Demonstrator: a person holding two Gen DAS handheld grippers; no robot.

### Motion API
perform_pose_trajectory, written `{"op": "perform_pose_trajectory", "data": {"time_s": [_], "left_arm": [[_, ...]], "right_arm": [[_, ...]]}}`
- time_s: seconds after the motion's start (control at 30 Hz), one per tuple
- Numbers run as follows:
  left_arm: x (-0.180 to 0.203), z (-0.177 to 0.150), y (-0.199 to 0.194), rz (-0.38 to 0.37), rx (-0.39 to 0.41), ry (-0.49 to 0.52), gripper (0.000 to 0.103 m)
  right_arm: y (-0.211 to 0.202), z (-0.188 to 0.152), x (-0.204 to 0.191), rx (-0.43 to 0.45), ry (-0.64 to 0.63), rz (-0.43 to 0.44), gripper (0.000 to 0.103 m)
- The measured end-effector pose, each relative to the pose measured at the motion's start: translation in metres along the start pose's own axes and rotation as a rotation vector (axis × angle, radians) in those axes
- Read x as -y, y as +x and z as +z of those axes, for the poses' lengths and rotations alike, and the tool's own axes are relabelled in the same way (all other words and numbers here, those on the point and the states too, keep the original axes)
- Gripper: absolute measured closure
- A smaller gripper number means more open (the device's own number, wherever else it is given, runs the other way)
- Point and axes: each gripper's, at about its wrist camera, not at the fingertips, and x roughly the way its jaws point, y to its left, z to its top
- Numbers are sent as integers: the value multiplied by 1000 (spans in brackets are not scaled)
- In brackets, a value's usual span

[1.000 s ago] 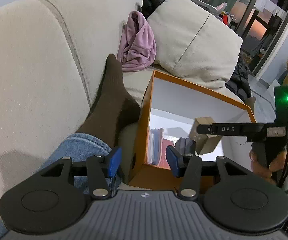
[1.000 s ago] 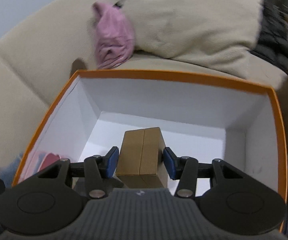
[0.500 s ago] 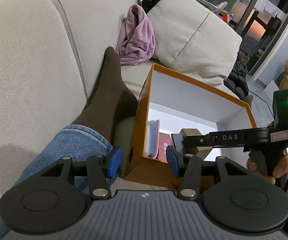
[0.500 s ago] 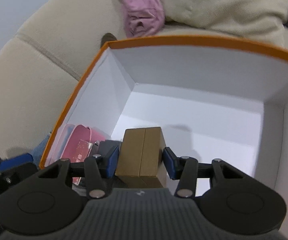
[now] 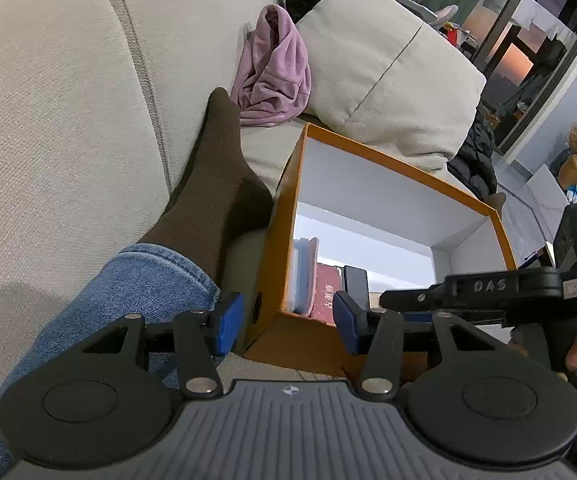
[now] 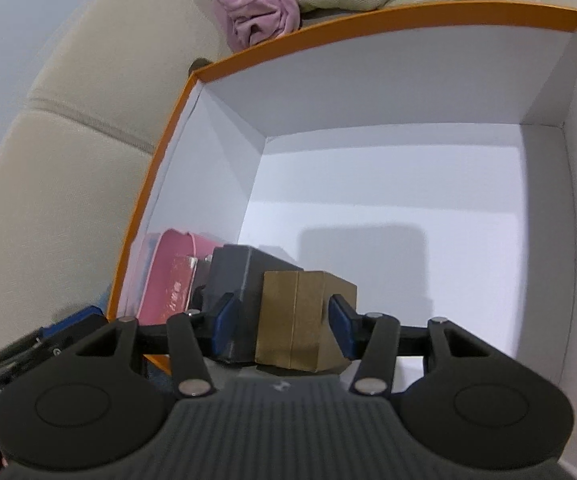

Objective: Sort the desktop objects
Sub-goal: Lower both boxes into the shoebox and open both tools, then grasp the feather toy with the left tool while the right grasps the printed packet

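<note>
An orange box (image 6: 368, 28) with white inside walls stands on the sofa. My right gripper (image 6: 284, 320) reaches into its near left corner. A gold-brown block (image 6: 296, 320) sits between the blue pads, turned a little askew, and a gap shows at the left pad. Beside the block stands a dark grey box (image 6: 240, 276), then a pink case (image 6: 172, 272). My left gripper (image 5: 284, 320) hangs open and empty over the orange box's (image 5: 388, 160) near corner. The block is hidden in the left wrist view.
A leg in blue jeans (image 5: 128, 300) and a brown sock (image 5: 216, 184) lies left of the box. A pink garment (image 5: 276, 76) and a beige cushion (image 5: 388, 72) lie behind it. The box's right half is bare white floor (image 6: 428, 260).
My right gripper sank into the orange box and swung left, bringing the gold-brown block down beside the dark grey box. The block now sits askew between the pads. The left gripper hardly moved.
</note>
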Motion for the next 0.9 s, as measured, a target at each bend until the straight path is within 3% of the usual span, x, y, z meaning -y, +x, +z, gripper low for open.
{"op": "perform_pose_trajectory", "data": {"time_s": [0.07,0.13,0.23,0.53,0.77,0.9], "left_arm": [[0,0,1,-1,1,-4,46],[0,0,2,-3,0,-6,46],[0,1,4,-7,-2,-6,46],[8,-2,-7,2,19,9,46],[27,-19,-35,-16,35,114,46],[44,-41,-46,-51,24,215,46]], "right_arm": [[-1,2,6,2,34,12,52],[2,2,14,-25,83,15,65],[9,-2,18,-59,123,16,72],[5,-7,10,-35,87,-2,76],[-48,-39,-11,179,-103,-17,74],[-85,-71,-12,337,-209,-47,56]]}}
